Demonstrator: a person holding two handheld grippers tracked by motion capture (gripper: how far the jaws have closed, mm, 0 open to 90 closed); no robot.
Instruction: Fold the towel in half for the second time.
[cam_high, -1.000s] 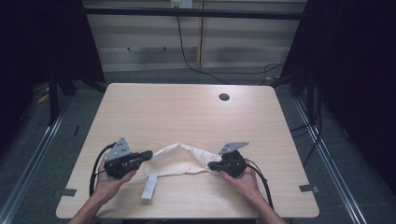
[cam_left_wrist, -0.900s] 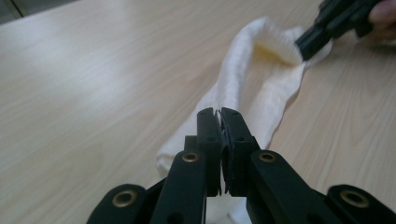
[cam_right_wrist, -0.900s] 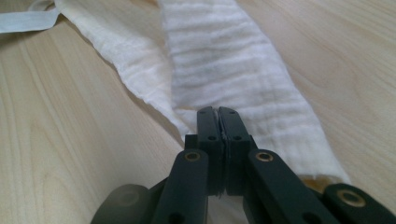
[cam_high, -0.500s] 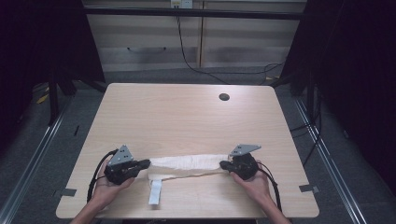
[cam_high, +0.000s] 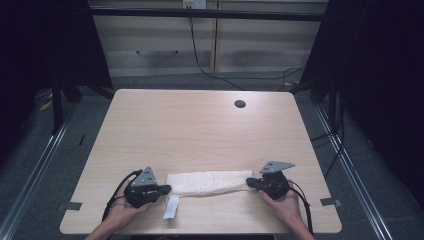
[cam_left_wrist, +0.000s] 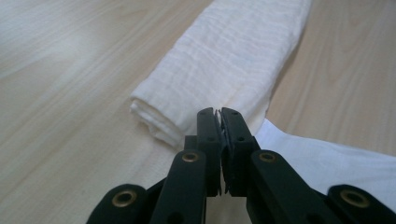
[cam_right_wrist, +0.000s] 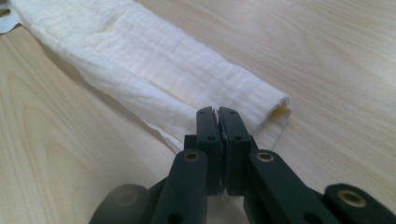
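A white cloth (cam_high: 207, 182), folded into a long narrow band, lies flat on the wooden table (cam_high: 200, 130) near its front edge. My left gripper (cam_high: 167, 189) is shut on the cloth's left end, my right gripper (cam_high: 250, 182) on its right end. In the left gripper view the black jaws (cam_left_wrist: 218, 112) meet on a thin edge of the cloth (cam_left_wrist: 233, 60). The right gripper view has the jaws (cam_right_wrist: 217, 111) closed at the near edge of the cloth (cam_right_wrist: 154, 70). A white label strip (cam_high: 171, 207) trails from the left end toward the front.
A round dark cable hole (cam_high: 240, 104) sits in the table's far right part. Bare tabletop stretches beyond the cloth. Pale cabinets with hanging cables (cam_high: 200, 55) stand behind the table. The front edge lies just below both hands.
The hands moved apart and toward the table's front edge. The cloth, slack and bunched between them before, is now drawn out straight and lies flat.
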